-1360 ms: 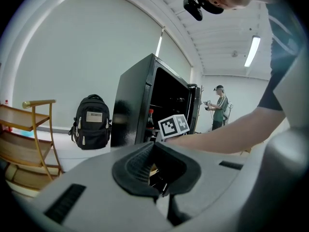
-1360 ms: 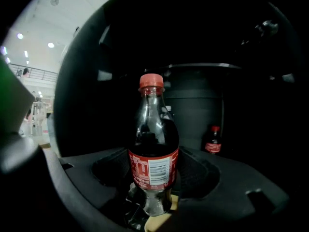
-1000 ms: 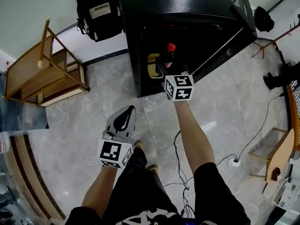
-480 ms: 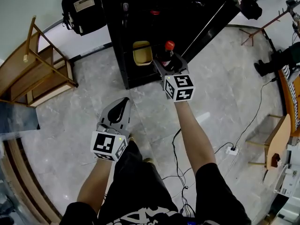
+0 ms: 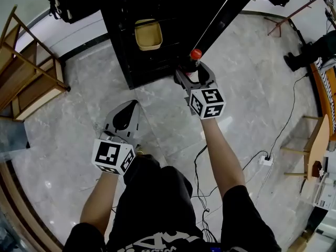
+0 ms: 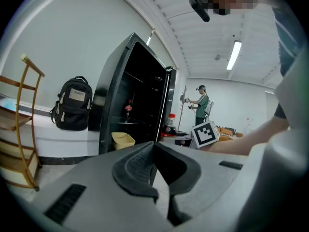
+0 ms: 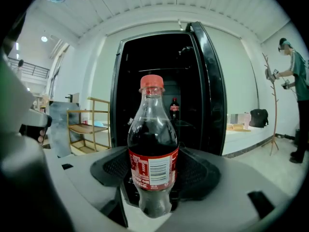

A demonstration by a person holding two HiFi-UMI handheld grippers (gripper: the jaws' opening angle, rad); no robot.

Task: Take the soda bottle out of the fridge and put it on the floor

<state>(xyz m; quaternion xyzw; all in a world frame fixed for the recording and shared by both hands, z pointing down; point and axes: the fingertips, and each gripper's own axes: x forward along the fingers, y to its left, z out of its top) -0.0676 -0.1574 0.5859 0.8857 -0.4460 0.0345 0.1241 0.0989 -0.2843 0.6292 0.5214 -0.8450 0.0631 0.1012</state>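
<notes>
The soda bottle (image 7: 152,149) has dark cola, a red cap and a red label. It stands upright between the jaws of my right gripper (image 7: 152,180), which is shut on its lower body. In the head view the bottle (image 5: 195,63) and right gripper (image 5: 193,75) hang over the floor just in front of the open black fridge (image 5: 157,46). My left gripper (image 5: 125,115) is lower left over the tiles, shut and empty, with its pads (image 6: 137,166) pressed together. A second bottle (image 7: 175,109) stays on a fridge shelf.
A yellow tub (image 5: 147,35) sits inside the fridge. A wooden shelf rack (image 5: 26,80) and a black backpack (image 5: 65,1) stand to the left. Cables (image 5: 202,164) and a power strip (image 5: 264,160) lie on the marble floor. Another person (image 6: 199,105) stands far off.
My right gripper has drawn the bottle back out of the fridge, and it now hangs over the floor in front of it. The left gripper has stayed shut and low.
</notes>
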